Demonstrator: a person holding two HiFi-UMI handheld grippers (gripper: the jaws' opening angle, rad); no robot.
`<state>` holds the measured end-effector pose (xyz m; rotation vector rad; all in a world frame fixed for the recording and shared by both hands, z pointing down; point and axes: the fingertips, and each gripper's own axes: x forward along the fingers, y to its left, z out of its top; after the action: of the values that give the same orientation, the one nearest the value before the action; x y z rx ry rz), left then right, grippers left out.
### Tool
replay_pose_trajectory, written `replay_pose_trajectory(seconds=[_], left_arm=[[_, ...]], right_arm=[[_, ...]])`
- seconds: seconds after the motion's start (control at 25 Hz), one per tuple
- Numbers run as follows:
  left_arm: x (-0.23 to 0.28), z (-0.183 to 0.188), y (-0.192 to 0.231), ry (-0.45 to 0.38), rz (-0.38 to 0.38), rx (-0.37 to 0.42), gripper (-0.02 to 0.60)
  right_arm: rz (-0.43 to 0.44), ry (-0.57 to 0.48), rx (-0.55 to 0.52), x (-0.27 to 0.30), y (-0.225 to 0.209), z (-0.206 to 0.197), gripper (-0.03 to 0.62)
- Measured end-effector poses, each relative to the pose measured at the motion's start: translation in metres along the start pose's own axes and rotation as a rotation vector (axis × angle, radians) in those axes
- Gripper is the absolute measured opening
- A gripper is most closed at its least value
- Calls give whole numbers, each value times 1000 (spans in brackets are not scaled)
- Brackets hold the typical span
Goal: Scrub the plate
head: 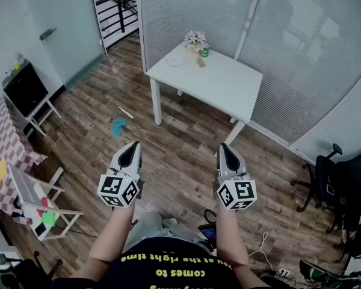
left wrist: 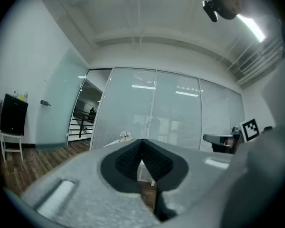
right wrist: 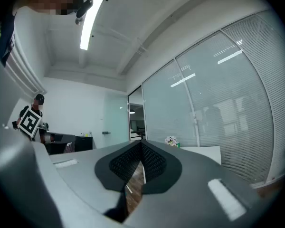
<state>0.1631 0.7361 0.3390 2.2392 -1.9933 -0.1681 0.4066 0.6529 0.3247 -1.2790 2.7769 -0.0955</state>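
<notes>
Scrubbing has not begun. The left gripper [head: 132, 147] and right gripper [head: 224, 148] are held level above the wooden floor [head: 180, 138], each with its jaws clenched on nothing. The plate [head: 175, 61] sits at the white table's [head: 228, 86] far corner, well apart from both, so every step remains.

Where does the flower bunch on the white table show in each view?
Head view: flower bunch at top centre, on the far corner of the white table.
Left gripper view: small, just left of centre, below the middle.
Right gripper view: small, right of centre, below the middle.
Shared landmark: the white table beneath it.
</notes>
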Motion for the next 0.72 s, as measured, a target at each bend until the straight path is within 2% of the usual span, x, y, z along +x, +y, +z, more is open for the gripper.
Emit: replay_pose_trajectory(seconds=[0.72], left_arm=[[22,2,8,-9,-8,22,0]], right_arm=[[6,-6,-5,19,-7,0,6]])
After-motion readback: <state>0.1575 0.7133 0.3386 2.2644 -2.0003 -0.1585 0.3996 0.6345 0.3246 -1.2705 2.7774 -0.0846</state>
